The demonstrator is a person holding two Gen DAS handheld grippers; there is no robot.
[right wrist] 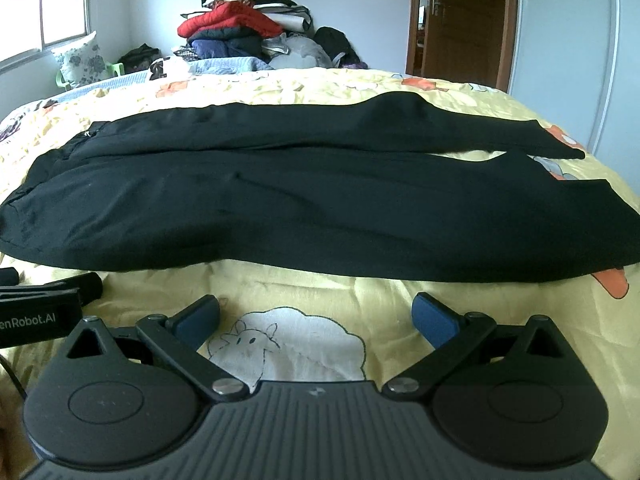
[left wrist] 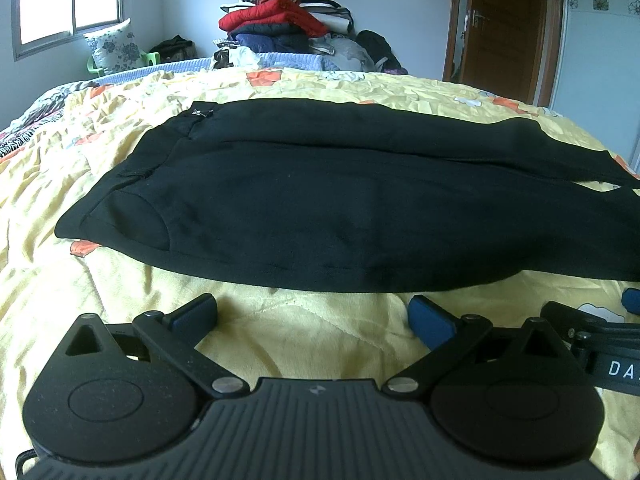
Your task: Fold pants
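Low over the near edge of the bed: left claw (left wrist: pixel 314 312) spread wide, nothing between the blue pads (left wrist: pixel 434 318). Right claw (right wrist: pixel 316 312) likewise wide and empty, hovering above a sheep print (right wrist: pixel 288 344) on the yellow quilt (left wrist: pixel 80 160). Just beyond both: black pants (right wrist: pixel 280 208) laid flat across quilt, waistband left, legs running right, cuffs slightly parted. Against far wall: heap of clothes (left wrist: pixel 280 20); wooden door (right wrist: pixel 460 16) at right.

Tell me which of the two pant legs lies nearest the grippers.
The front leg, whose long edge runs just ahead of both open grippers. The other leg lies behind it, toward the clothes pile.
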